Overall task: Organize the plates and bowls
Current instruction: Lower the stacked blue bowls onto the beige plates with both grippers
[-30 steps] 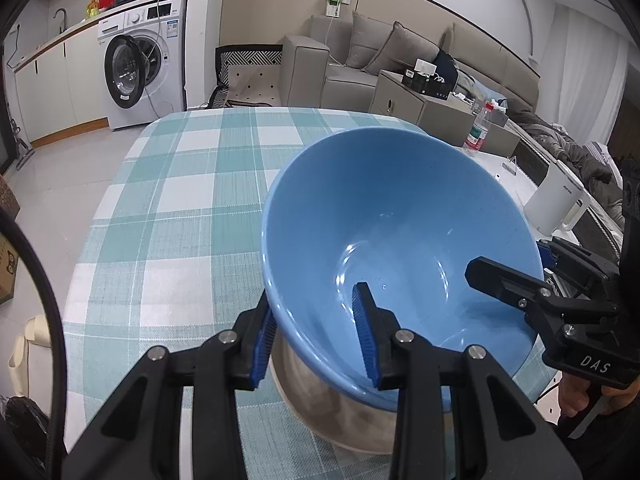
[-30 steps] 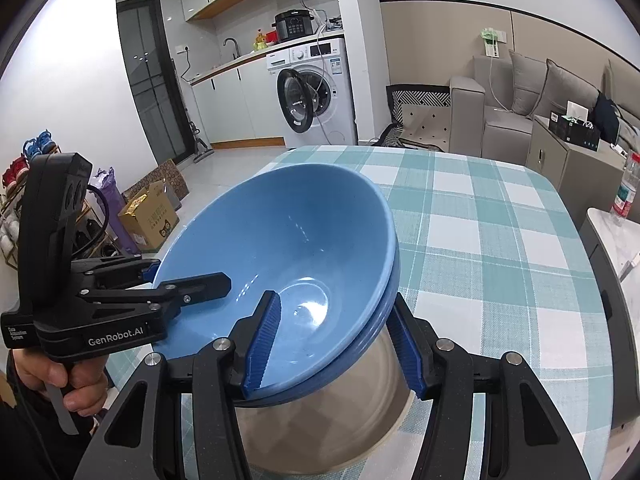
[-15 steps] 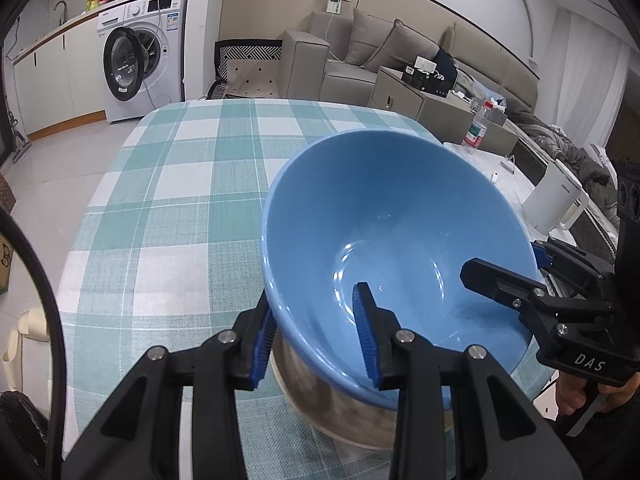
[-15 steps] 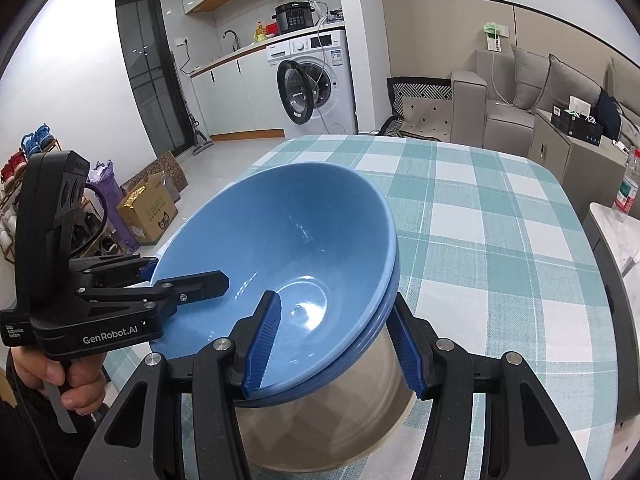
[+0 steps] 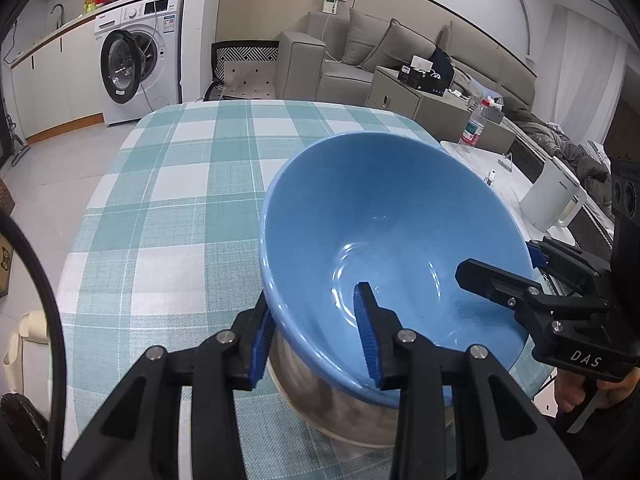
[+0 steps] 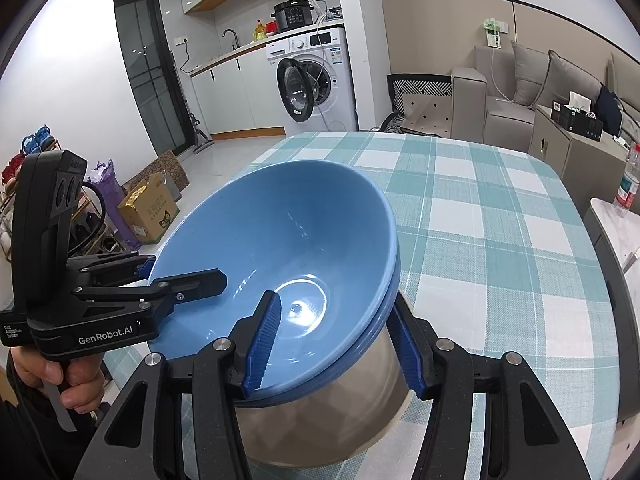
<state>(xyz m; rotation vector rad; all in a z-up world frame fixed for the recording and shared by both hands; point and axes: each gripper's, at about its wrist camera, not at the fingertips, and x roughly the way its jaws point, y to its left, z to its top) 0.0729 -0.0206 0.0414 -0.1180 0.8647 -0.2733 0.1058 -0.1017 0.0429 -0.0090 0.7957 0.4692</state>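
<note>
Blue bowl (image 6: 280,256) tilted, both grippers' fingers (image 6: 262,336) straddling its rim

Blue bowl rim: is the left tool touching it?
Touching. The left wrist view shows the left tool straddling the blue bowl rim, one finger pressed outside, one inside.

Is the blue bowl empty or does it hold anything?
Empty. The glossy round blue bowl shows only bare glaze and light reflections inside; each claw, left and right, straddles its rim.

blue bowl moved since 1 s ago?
Cannot tell. The blue bowl keeps its place between the left gripper fingers, while the table shifts slightly, so the camera may move with it.
</note>
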